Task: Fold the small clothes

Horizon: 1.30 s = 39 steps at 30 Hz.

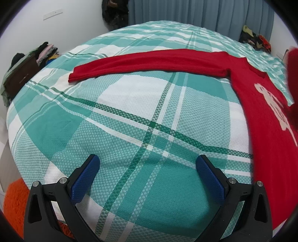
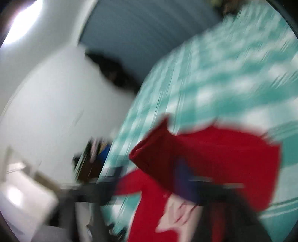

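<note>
Left wrist view: sharp and steady, looking along the bed [image 1: 130, 115] toward blue-grey curtains [image 1: 204, 13]; it alone shows the sweater's full spread.
Right wrist view: heavily blurred and tilted; it alone shows red cloth raised close to the lens.
Bed: covered in a teal, white and green checked spread, filling most of the left wrist view.
Sweater [image 1: 260, 104]: red knit, lying flat on the far right part of the bed, with a white figure on its front; it reaches the right edge of the frame.
Sleeve [image 1: 149, 65]: one long red sleeve stretched straight out to the left across the bed, cuff end lying flat.
Lifted fold [image 2: 214, 154]: a bunch of the same red cloth hangs above the checked spread, with the white figure visible below it.
Left gripper [image 1: 148, 165]: jaws spread wide with blue pads, holding nothing, above bare spread, well apart from the sweater.
Right gripper [image 2: 186, 186]: only dark smeared shapes beneath the red cloth; whether its jaws pinch the cloth cannot be told.
Side clutter: piled clothes [image 1: 46, 52] at the left bed edge.
</note>
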{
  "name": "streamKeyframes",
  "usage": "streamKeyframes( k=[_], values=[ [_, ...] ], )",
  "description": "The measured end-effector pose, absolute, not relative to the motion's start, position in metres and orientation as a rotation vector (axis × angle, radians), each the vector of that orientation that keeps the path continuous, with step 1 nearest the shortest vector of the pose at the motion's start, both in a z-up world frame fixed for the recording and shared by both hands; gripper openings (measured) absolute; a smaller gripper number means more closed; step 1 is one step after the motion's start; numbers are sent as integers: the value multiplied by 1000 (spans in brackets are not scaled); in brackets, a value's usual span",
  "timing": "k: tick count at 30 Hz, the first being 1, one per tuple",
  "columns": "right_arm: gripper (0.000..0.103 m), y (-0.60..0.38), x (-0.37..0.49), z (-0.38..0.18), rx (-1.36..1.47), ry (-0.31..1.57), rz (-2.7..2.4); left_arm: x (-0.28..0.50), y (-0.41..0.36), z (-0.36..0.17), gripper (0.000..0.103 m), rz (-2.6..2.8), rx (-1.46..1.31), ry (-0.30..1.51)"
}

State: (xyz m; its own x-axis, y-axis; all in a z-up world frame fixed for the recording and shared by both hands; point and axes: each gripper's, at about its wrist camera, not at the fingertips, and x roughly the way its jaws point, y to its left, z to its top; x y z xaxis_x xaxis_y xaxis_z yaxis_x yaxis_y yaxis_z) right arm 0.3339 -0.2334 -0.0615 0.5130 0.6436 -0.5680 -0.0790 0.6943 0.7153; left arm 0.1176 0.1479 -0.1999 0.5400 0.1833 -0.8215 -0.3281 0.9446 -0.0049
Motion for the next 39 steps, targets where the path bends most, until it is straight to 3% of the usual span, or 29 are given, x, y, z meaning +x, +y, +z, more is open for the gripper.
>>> streamKeyframes(
  k=[3,8,11,16,17,18,19,21,23,25,26,30,31,35,39],
  values=[
    [84,-235,327,-74,718,951,483,117,148,-200,102,298,-165,954],
    [84,-317,297,-91,815,891,274,117,146,-200,102,309,-162,951],
    [82,-345,284,-108,762,947,187,117,145,-201,102,312,-161,948],
    [80,-346,237,-183,630,1139,155,116,144,-201,102,314,-154,939],
    [78,-351,220,-199,595,1179,116,116,144,-201,102,316,-154,939],
    [61,-355,206,-213,571,1207,79,115,143,-201,102,317,-150,935],
    [53,-362,183,-219,567,1150,81,115,143,-201,102,318,-147,933],
    [53,-372,162,-214,576,1095,60,114,142,-201,102,322,-142,924],
    [56,-375,139,-201,549,1066,-23,114,140,-201,103,331,-134,914],
    [73,-369,120,-187,469,1032,-82,114,138,-200,103,344,-116,898],
    [76,-367,111,-187,440,1018,-96,114,137,-199,103,346,-109,901],
    [80,-351,107,-196,359,1036,-160,118,150,-176,102,342,-160,935],
    [87,-348,109,-200,332,1037,-166,119,159,-167,102,326,-205,912],
    [95,-335,108,-203,240,1041,-169,145,229,-144,102,290,-476,871],
    [98,-334,106,-206,230,1036,-164,176,322,-188,97,331,-847,939]
  ],
)
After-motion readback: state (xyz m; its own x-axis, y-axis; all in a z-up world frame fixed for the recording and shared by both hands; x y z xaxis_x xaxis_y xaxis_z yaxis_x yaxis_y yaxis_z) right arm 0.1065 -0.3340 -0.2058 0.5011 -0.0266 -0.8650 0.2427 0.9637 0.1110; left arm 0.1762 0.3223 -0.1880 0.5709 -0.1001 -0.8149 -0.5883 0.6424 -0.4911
